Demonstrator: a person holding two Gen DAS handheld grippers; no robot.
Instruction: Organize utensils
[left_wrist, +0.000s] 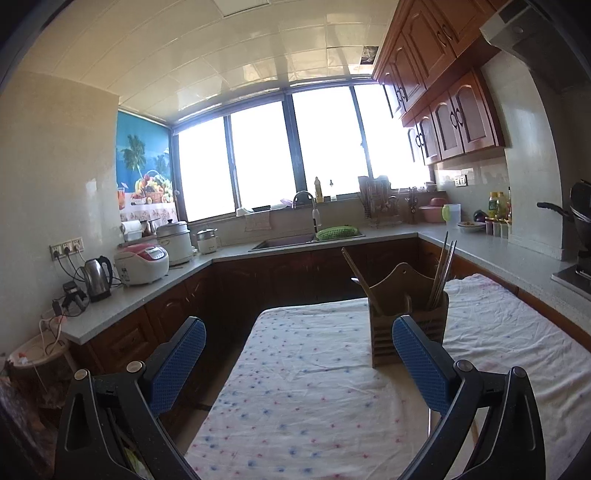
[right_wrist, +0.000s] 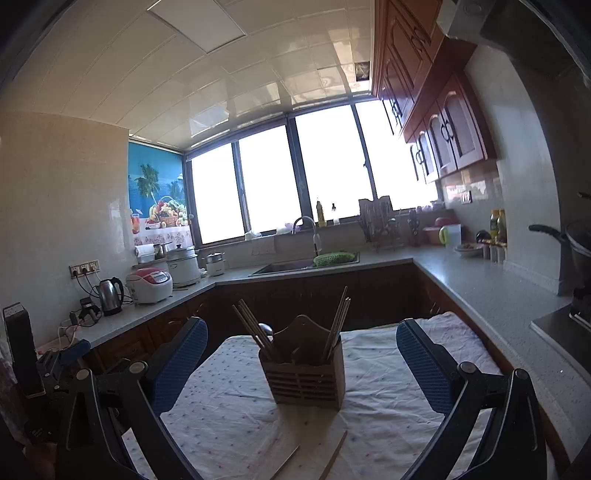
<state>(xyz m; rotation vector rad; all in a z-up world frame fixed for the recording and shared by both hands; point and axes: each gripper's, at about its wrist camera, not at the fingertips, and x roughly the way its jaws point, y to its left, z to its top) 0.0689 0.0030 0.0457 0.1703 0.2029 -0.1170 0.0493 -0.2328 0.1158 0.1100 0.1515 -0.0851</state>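
Note:
A brown slatted utensil holder (right_wrist: 306, 380) stands on the cloth-covered table (right_wrist: 229, 413); it also shows in the left wrist view (left_wrist: 406, 325). Chopsticks (right_wrist: 255, 328) lean out of its left compartment and more chopsticks (right_wrist: 338, 321) out of its right one, with a spoon (right_wrist: 265, 329) behind the left ones. My right gripper (right_wrist: 301, 362) is open and empty, its blue pads either side of the holder and short of it. My left gripper (left_wrist: 299, 354) is open and empty, left of the holder, its right pad (left_wrist: 417, 358) overlapping the holder's front in view.
A grey counter runs around the room with a kettle (left_wrist: 98, 277), rice cookers (left_wrist: 142, 262) and a sink (left_wrist: 284, 242). A stove and pot (right_wrist: 576, 258) are at the right. The left gripper (right_wrist: 62, 354) shows at the left edge of the right wrist view.

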